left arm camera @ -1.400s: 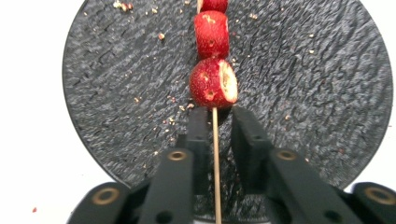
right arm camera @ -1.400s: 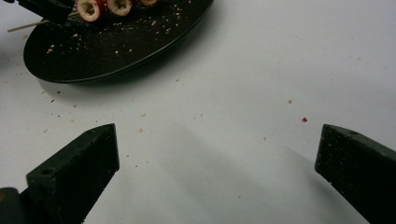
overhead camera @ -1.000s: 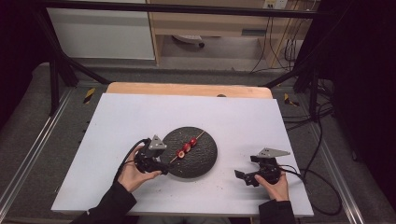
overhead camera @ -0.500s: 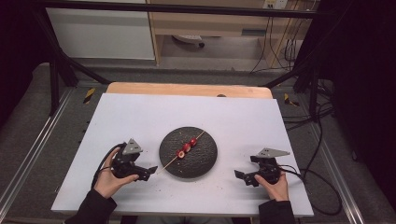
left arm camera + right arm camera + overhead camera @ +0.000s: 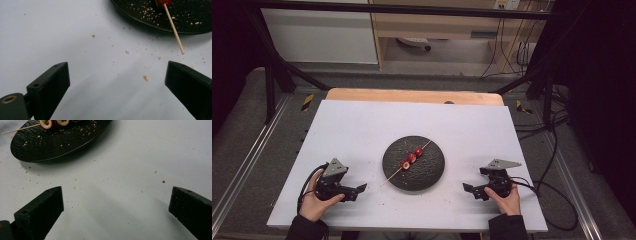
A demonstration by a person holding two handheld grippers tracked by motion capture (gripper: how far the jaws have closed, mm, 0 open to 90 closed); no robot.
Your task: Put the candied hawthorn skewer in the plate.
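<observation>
Resting on the white table (image 5: 362, 125): left gripper (image 5: 357, 190) at seven o'clock of the black plate (image 5: 434, 172), jaws wide, empty. Right gripper (image 5: 469, 189) at four o'clock, likewise wide; skewer (image 5: 412, 159) lying across plate

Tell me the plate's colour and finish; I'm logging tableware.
The plate is black with a rough, pebbled texture, clearest in the right gripper view.

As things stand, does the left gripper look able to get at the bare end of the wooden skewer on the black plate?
Probably yes: the left gripper is open, and the thin wooden skewer pokes past the round black plate's rim over bare white table, with nothing between.
</observation>
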